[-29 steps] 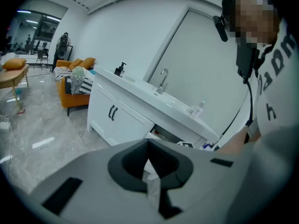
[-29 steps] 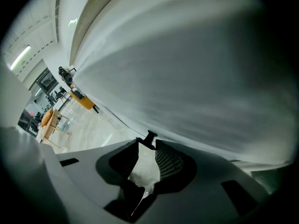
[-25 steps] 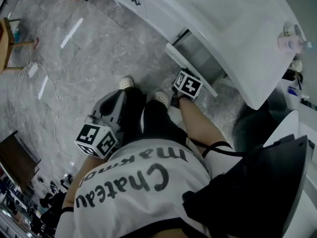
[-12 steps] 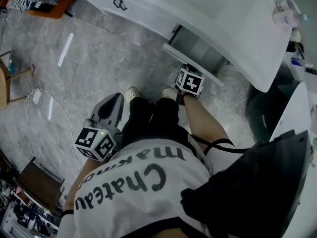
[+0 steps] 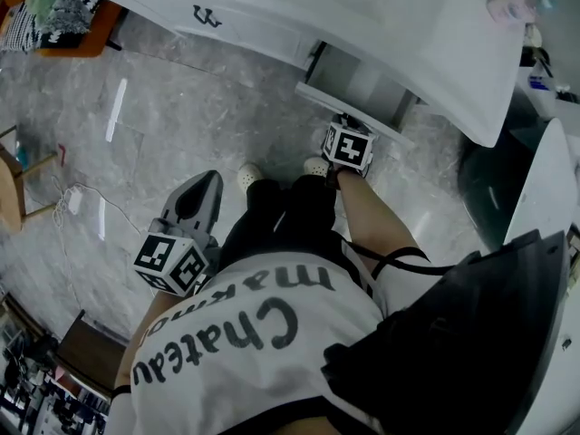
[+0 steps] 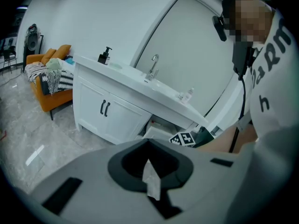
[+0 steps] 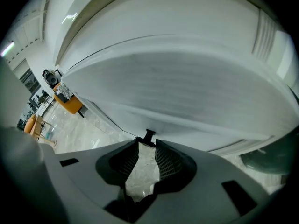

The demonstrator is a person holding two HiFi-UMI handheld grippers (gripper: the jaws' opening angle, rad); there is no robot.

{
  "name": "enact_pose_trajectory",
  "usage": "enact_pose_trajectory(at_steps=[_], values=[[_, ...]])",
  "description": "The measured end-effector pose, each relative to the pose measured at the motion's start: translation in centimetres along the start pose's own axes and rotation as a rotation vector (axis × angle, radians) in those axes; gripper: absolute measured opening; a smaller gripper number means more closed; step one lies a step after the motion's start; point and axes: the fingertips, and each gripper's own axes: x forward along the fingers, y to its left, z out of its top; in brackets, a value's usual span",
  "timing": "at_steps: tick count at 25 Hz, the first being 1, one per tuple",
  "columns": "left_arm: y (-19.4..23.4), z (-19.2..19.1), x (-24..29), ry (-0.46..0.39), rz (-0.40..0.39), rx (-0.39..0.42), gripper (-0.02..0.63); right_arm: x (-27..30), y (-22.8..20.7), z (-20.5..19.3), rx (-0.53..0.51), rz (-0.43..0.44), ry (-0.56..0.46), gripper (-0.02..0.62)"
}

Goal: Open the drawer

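Two grippers in view: right gripper [image 7: 147, 143] has its jaws clamped on the small black handle [image 7: 148, 135] of the drawer [image 5: 326, 100], which stands partly pulled out under the white vanity [image 5: 381, 16] top. Left gripper [image 6: 148, 167] hangs well apart over the marble floor [image 5: 181, 125], jaws together, empty.

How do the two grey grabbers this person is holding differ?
The right gripper grips the black handle; the left gripper is shut on nothing. The right gripper is at the open drawer; the left gripper is beside the person's leg. Both are grey with marker cubes.
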Motion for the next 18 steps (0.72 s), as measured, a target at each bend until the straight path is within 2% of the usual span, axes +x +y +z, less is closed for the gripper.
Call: enact_pose_trajectory(at_steps=[18], values=[[1.0,0.0,-0.5,0.019,-0.049,0.04,0.008,-0.9,-0.1,-1.4,0.082,-0.054,-0.028,0.109]])
